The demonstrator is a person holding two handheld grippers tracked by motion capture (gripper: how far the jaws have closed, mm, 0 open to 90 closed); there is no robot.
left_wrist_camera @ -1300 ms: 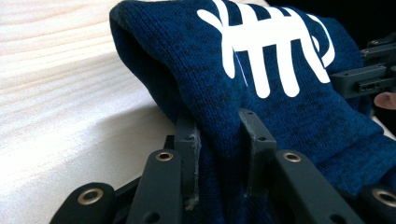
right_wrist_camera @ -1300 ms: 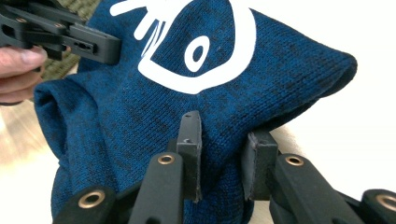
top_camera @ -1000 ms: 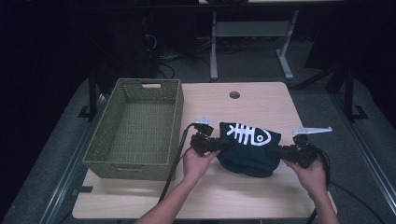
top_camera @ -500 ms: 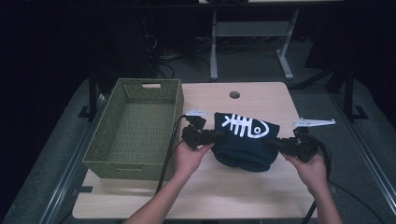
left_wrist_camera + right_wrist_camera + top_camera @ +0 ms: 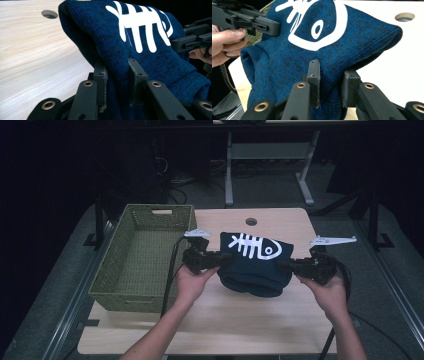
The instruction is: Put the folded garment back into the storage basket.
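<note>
A folded dark blue knitted garment [image 5: 254, 265] with a white fish-skeleton print hangs just above the light wooden table [image 5: 210, 325]. My left gripper [image 5: 220, 259] is shut on its left edge, and the knit is pinched between the jaws [image 5: 117, 82]. On the opposite side my right gripper [image 5: 286, 265] is shut on the right edge, with blue fabric [image 5: 329, 45] clamped between its pads. The garment sags in folds between the two grippers. In the left gripper view the other gripper [image 5: 192, 41] shows at the far right.
A green woven basket [image 5: 145, 255] stands on the table's left side, close to my left hand. A round cable hole [image 5: 251, 222] lies in the tabletop behind the garment. Dark floor and desk legs lie beyond the far edge.
Both grippers have lifted the garment and carried it a little to the left, toward the basket. Both grips are unchanged.
</note>
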